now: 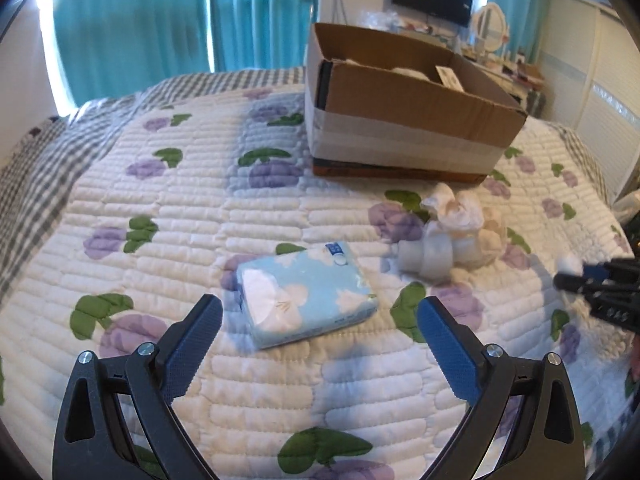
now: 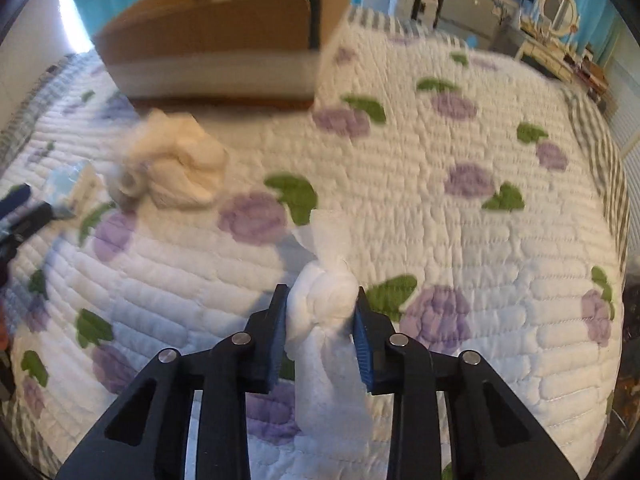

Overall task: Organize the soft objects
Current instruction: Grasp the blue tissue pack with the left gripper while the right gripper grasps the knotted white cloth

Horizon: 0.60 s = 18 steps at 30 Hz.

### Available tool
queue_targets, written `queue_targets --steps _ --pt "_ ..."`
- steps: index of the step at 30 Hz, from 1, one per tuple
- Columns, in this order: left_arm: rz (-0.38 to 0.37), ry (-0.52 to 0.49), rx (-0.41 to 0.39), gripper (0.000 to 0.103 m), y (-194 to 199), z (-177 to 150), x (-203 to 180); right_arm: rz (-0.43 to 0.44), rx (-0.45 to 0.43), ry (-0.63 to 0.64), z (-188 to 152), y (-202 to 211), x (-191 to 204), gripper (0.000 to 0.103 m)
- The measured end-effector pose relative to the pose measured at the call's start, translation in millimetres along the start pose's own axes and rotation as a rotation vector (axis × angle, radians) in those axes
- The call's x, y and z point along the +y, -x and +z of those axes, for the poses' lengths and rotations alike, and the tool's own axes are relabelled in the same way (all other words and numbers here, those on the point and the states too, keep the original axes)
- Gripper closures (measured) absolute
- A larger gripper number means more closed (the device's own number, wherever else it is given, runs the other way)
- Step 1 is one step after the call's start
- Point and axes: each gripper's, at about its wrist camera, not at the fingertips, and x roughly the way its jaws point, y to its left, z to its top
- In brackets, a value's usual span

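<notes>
You are working over a bed spread with a white quilted cover printed with purple flowers and green leaves [image 2: 460, 216], teal curtains behind it. Your right tool [image 2: 321, 330] sits low in the middle of the right wrist view, its blue pads clenched on a knotted white cloth roll [image 2: 324, 304], which bulges between them and trails down toward the bottom edge. Judging by that pinch, the grip looks firm enough; keep it steady and lift straight up so the loose tail clears the quilt before you carry it toward the open brown cardboard box with a pale tape band [image 1: 404, 120] at the upper middle of the left wrist view. Your left tool [image 1: 320, 320] hangs released, jaws wide, at the bottom of its view, angled down at a pale blue plastic-wrapped tissue pack with white flowers [image 1: 306, 290] lying flat just beyond its tips, not touched. Centre the pack between the pads before closing. Further out, right of centre, a cream and white bundle of rolled cloths [image 1: 456, 232] rests on the quilt near the box's front. Both tools tilt steeply downward.
</notes>
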Motion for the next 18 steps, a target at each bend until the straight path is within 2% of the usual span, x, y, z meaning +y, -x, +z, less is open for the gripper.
queue_targets --steps 6,10,11,13,18 --pt "0.003 0.028 0.035 0.005 -17 7 0 0.011 -0.124 0.049 22 29 11 0.074" --pt "0.032 0.033 0.076 0.008 -34 6 1 0.027 -0.168 0.064 41 29 26 0.074" --pt "0.036 0.034 0.086 0.016 -38 5 2 0.033 -0.173 0.064 40 28 31 0.074" --pt "0.043 0.045 0.096 0.023 -42 4 5 0.054 -0.165 0.07 36 20 37 0.074" --pt "0.031 0.042 0.071 0.026 -38 1 5 0.062 -0.143 0.078 25 11 38 0.074"
